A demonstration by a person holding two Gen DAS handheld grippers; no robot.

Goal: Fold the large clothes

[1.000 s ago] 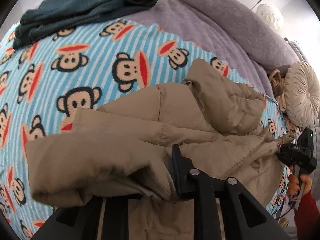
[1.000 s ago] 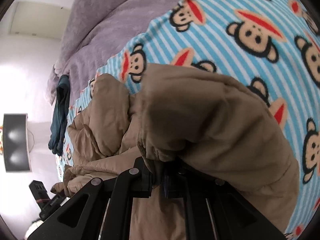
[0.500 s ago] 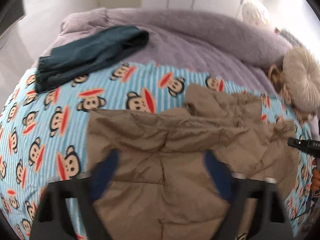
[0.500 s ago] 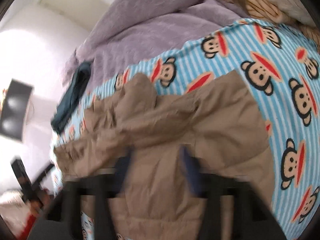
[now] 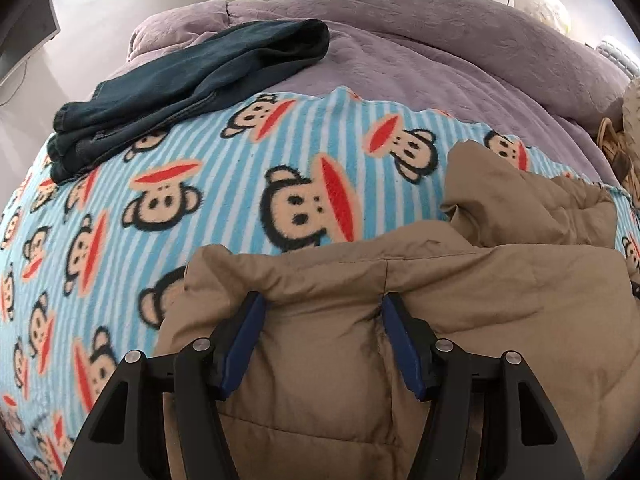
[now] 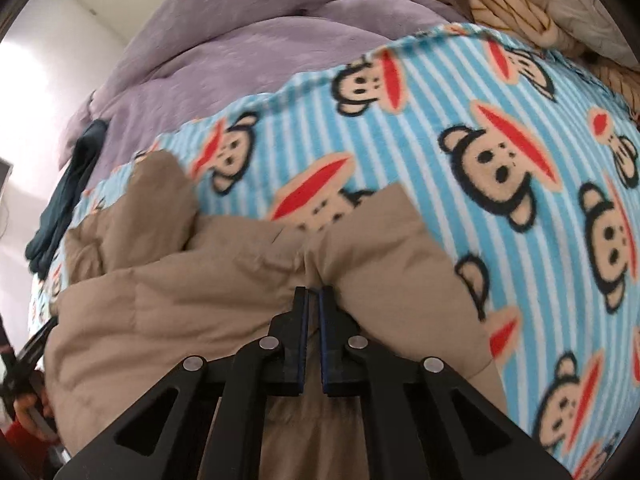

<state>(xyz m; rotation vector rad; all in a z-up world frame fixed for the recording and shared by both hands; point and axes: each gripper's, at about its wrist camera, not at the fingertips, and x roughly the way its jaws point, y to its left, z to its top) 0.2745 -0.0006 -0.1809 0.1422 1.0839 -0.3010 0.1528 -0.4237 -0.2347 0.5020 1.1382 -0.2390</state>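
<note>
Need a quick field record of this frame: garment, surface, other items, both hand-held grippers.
garment: tan puffer jacket, lying partly folded on the blanket
surface: blue striped monkey-print blanket over a purple bedspread
other items: dark teal folded garment at the blanket's far edge
left hand-held gripper: jaws spread but closing, jacket fabric between them, pads at a fold
right hand-held gripper: shut, pinching a crease of the jacket's edge
</note>
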